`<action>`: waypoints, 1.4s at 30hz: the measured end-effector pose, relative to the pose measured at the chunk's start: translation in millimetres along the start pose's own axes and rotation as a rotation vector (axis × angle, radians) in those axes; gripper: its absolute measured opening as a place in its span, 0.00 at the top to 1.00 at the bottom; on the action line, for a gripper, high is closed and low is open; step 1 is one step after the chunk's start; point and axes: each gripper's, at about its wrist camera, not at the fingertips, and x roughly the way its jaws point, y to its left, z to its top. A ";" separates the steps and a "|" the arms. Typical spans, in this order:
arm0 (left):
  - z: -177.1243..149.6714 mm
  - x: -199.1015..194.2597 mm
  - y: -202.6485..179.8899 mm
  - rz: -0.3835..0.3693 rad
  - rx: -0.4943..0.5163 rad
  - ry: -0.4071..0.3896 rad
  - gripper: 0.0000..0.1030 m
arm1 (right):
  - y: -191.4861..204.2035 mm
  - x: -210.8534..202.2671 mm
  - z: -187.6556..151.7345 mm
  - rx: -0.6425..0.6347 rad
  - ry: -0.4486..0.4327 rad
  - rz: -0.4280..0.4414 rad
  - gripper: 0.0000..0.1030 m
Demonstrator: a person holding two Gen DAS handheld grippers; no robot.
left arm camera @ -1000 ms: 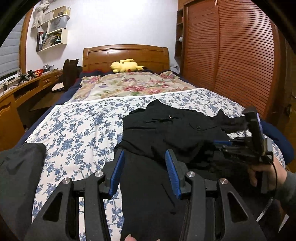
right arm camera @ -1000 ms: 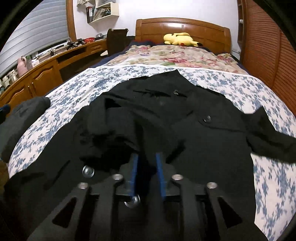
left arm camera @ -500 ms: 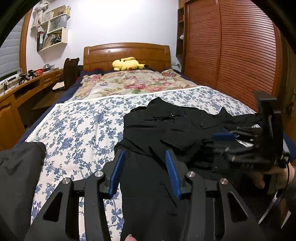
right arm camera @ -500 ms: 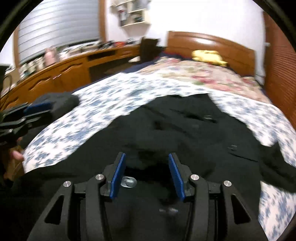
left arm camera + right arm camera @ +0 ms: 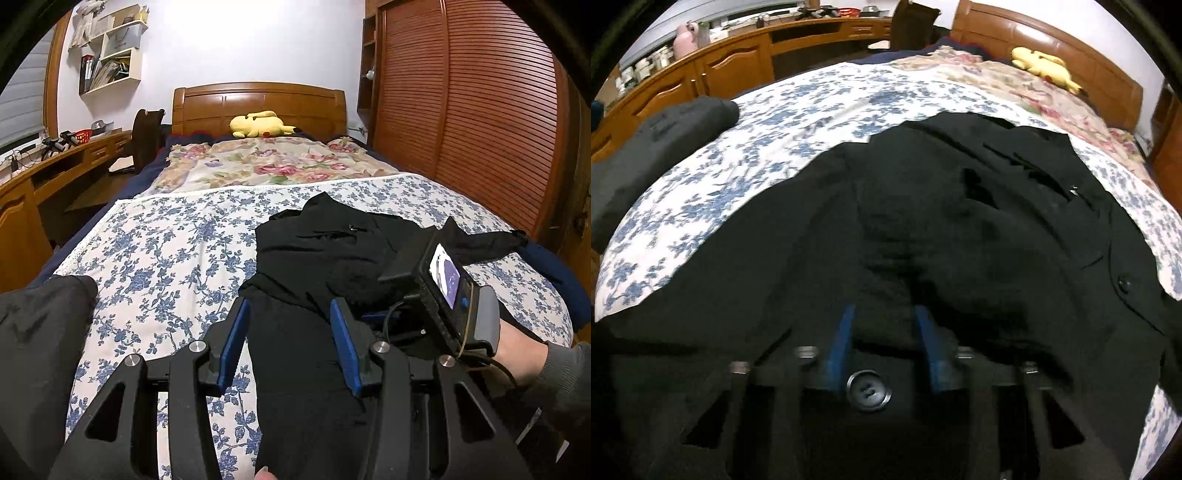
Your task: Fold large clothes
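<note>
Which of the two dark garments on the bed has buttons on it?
The black coat spread across the bed's middle, under both grippers: a large button sits by the right gripper. The dark grey garment at the bed's edge shows none.

bare bedspread (image 5: 166, 251) left of coat (image 5: 325, 258)

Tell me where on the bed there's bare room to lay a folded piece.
Bare floral sheet lies between the black coat and the dark garment at the near left corner. The right side is crowded: coat sleeve, right tongs.
</note>
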 end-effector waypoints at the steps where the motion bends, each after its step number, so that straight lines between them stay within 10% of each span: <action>1: 0.0 -0.5 -0.2 -0.001 0.001 -0.001 0.55 | -0.5 -4.1 0.0 0.004 -0.010 0.006 0.86; 12: 1.9 4.8 -15.6 -0.033 0.019 -0.002 0.55 | -43.7 -126.0 -32.9 0.156 -0.297 -0.090 0.92; 24: 6.1 20.3 -66.3 -0.105 0.043 -0.011 0.55 | -75.8 -199.0 -132.0 0.362 -0.255 -0.198 0.91; 28: 6.1 26.3 -85.5 -0.126 0.063 -0.010 0.55 | -68.8 -212.7 -160.6 0.398 -0.215 -0.169 0.87; 34: 2.7 33.9 -105.1 -0.139 0.085 0.005 0.55 | -67.7 -251.9 -179.9 0.399 -0.214 -0.182 0.52; 42: -0.6 40.2 -113.0 -0.133 0.100 0.021 0.55 | -80.6 -254.8 -162.3 0.376 -0.283 -0.222 0.51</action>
